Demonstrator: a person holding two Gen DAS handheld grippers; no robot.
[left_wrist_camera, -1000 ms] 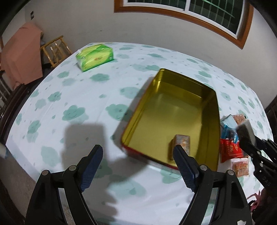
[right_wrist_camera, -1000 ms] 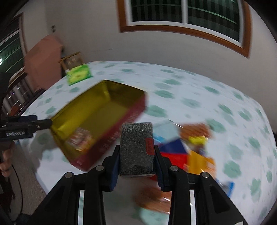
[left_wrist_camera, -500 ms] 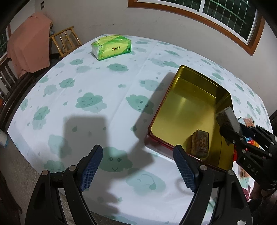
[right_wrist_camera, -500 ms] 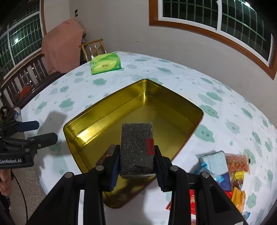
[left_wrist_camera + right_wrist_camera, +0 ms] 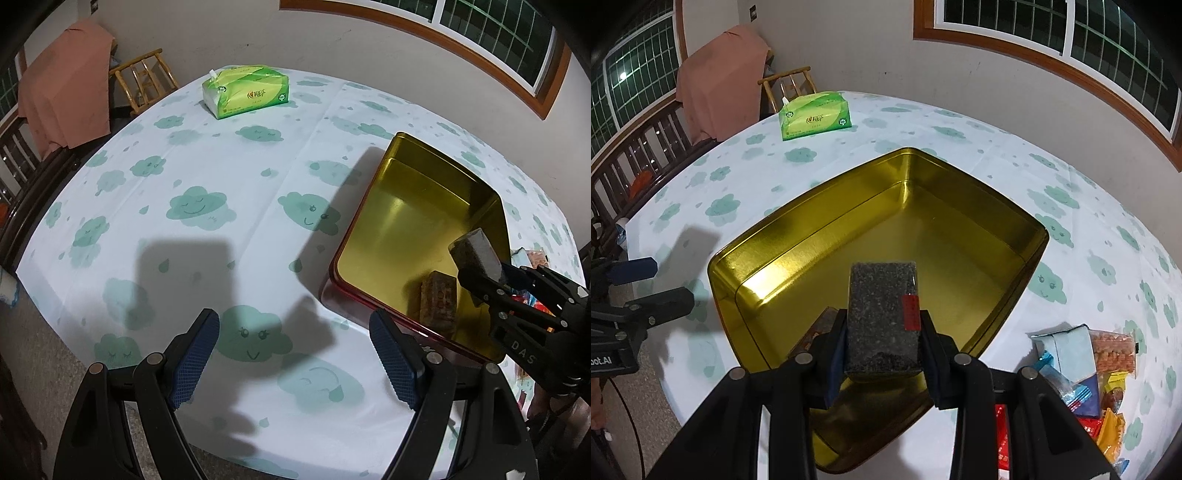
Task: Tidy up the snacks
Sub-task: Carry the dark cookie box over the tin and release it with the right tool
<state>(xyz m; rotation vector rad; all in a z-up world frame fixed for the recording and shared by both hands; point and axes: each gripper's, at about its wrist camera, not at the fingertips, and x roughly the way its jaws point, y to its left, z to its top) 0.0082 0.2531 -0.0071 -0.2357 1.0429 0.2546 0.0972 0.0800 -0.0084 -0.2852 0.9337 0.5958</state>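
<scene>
A pink cloth (image 5: 62, 88) hangs over a chair at the far left, and a small wooden chair (image 5: 144, 79) stands beside it. On the table with the cloud tablecloth (image 5: 195, 206), a green tissue pack (image 5: 245, 94) lies at the far side. The left gripper (image 5: 293, 360) is wide open with nothing between its blue pads, and it hangs over the near edge of the table, left of the tin. The gold tin (image 5: 798, 243) sits open on the table to the right, with red outer walls. One brown snack block (image 5: 437, 299) lies inside it, in the near corner. The right gripper (image 5: 884, 350) is squeezed tight on a dark speckled snack bar (image 5: 882, 314) with a small red sticker, and holds it above the near part of the tin. At the right of the tin, a pile of snack packets (image 5: 1086, 362) lies on the table, blue, red, orange and yellow ones close together.
</scene>
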